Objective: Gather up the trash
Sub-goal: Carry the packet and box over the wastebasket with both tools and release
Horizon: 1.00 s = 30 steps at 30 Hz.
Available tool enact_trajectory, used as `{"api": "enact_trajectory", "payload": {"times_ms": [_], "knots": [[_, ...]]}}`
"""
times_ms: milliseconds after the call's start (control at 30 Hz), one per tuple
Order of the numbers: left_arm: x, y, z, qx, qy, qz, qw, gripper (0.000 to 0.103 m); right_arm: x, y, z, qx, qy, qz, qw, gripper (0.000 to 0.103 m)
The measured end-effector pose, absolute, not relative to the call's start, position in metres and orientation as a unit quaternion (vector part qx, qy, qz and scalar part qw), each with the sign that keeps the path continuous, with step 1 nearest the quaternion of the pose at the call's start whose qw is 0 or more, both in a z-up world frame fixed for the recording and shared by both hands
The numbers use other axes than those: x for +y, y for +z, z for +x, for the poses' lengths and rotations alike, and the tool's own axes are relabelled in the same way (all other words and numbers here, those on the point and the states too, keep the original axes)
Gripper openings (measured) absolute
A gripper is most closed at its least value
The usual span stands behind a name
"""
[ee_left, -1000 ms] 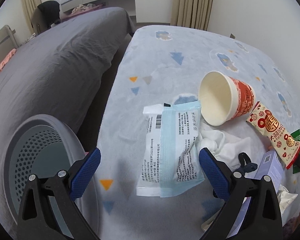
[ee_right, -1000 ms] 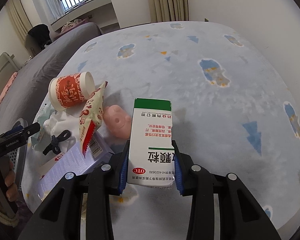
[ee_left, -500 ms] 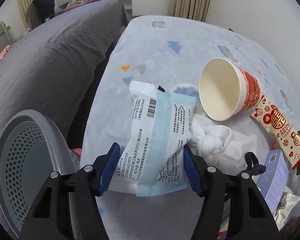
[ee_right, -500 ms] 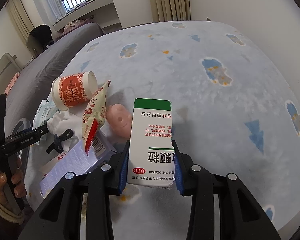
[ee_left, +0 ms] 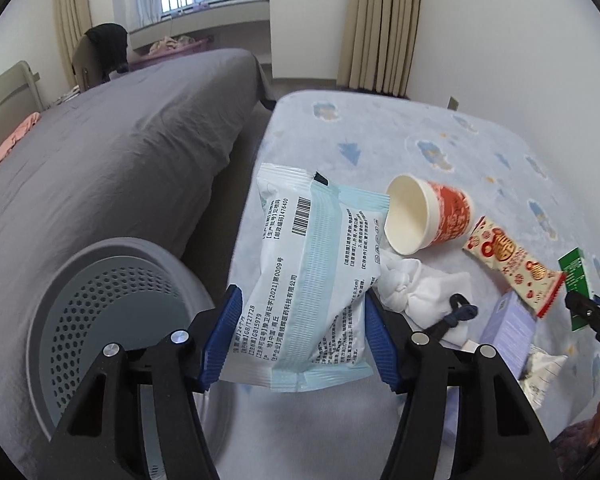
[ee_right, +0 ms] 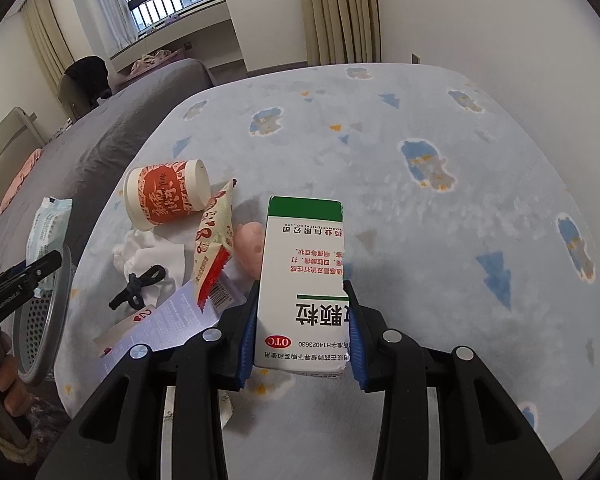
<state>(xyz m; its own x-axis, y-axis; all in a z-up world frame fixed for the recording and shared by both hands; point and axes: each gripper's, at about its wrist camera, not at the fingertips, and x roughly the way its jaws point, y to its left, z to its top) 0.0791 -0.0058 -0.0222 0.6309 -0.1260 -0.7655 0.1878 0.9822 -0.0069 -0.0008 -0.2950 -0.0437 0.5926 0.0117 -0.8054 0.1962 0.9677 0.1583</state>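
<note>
My left gripper is shut on a white and pale blue mask packet, held up off the patterned blanket. Just left of it and lower stands the grey perforated basket. My right gripper is shut on a white medicine box with a green end, held above the blanket. On the blanket lie a red and white paper cup on its side, a red snack wrapper, a knotted white cloth and a pale purple box.
A grey-covered bed lies left of the blanket, with a narrow gap between them. A black hair tie and a pink object rest near the wrapper. A person's hand holds the left gripper beside the basket rim.
The left jaws closed on the mask packet and lifted it off the blanket, up and toward the basket side. The right gripper rose slightly with the medicine box.
</note>
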Motion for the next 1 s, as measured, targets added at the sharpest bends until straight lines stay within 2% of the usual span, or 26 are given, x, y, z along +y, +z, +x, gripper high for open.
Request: {"api": "enact_trajectory", "payload": {"times_ms": [233,467,1000], "knots": [[0.037,-0.003,0.046,0.396,-0.06,0.042,0.915,0.059,-0.254,-0.02,-0.012,0.433,-0.027,0.112,0.894,0.037],[0.094,0.002,0.031,0.391,-0.015,0.035,0.919,0.059,-0.171,0.005,0.001,0.417,0.054,0.082,0.904,0.037],[0.172,-0.024,0.028,0.41,0.059,0.021,0.91,0.06,-0.001,-0.024,0.06,0.456,0.201,0.024,0.867,0.037]]}}
